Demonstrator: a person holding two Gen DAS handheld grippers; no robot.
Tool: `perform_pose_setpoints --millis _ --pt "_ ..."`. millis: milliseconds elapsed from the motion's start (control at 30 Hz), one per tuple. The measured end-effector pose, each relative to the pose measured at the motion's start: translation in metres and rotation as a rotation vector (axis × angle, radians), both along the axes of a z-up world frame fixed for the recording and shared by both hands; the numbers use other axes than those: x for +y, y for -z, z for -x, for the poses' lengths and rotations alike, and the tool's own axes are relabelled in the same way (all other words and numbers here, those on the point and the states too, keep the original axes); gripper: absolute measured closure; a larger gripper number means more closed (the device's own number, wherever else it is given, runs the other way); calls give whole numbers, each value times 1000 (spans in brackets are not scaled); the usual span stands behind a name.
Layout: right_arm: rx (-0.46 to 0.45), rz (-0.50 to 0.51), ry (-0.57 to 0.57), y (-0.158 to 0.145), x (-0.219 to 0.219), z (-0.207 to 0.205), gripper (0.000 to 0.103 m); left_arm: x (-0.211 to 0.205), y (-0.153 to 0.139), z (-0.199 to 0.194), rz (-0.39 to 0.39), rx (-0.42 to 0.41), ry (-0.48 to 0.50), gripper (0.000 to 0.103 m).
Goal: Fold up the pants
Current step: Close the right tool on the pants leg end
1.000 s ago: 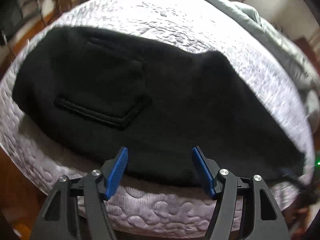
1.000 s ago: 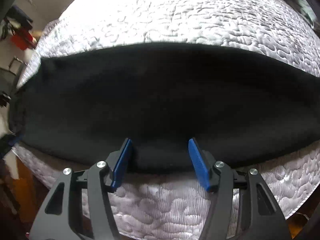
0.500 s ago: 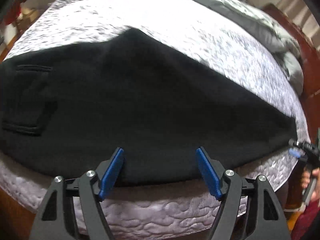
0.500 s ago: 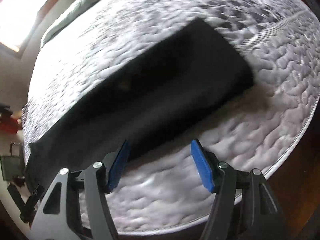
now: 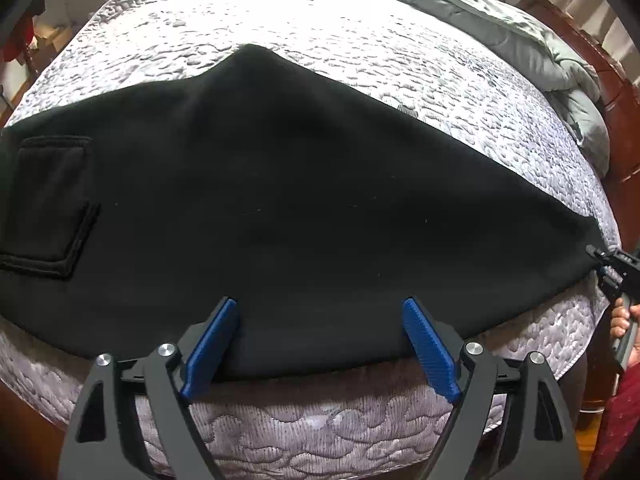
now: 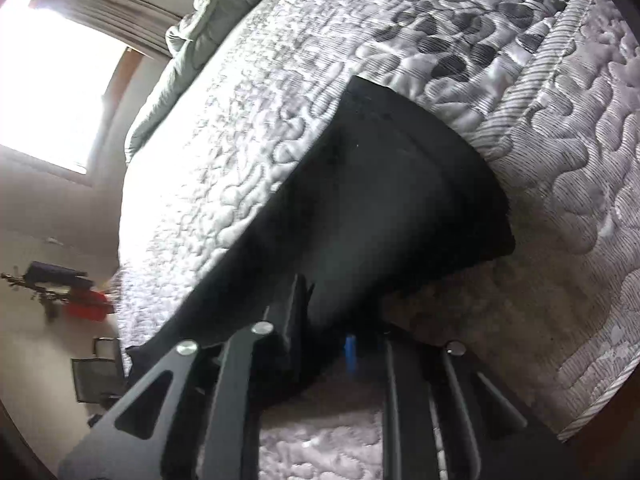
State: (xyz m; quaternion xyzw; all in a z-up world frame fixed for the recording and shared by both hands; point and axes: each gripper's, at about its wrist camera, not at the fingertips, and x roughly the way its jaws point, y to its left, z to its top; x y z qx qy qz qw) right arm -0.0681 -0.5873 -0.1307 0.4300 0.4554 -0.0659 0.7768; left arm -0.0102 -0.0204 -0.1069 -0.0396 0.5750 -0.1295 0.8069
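Black pants (image 5: 300, 208) lie flat along the near edge of a quilted grey mattress (image 5: 360, 60), back pocket (image 5: 48, 204) at the left. My left gripper (image 5: 320, 344) is open, its blue pads either side of the pants' near edge at mid-length. My right gripper (image 6: 332, 340) is shut on the pants (image 6: 400, 200) near the leg's hem end, the fabric pinched between its jaws. It also shows in the left wrist view (image 5: 616, 272) at the far right end of the pants.
A crumpled grey-green duvet (image 5: 520, 32) lies along the far side of the bed, also in the right wrist view (image 6: 188, 48). A wooden headboard (image 5: 608, 80) stands at the right. A bright window (image 6: 52, 92) and floor clutter (image 6: 80, 300) lie beyond.
My right gripper moved to the leg's hem end and closed on the fabric. My left gripper shifted right along the near edge and stayed open.
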Motion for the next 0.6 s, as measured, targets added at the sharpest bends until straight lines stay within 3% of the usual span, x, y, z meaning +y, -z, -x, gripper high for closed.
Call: perform_pose_setpoints --millis 167,300,367,467,600 --pt "-68 46 -17 -32 8 -1 92 7 -4 5 -2 -7 -24 17" --pt "105 104 -6 -9 12 -8 92 8 7 4 -42 1 1 13" --pt "121 105 15 -7 13 -8 92 9 6 5 -31 -9 5 12" --pt "72 150 4 -31 24 -11 92 21 -1 4 45 3 -39 12" --pt "-13 259 -91 -85 63 -24 92 43 -12 3 86 -6 -104 12"
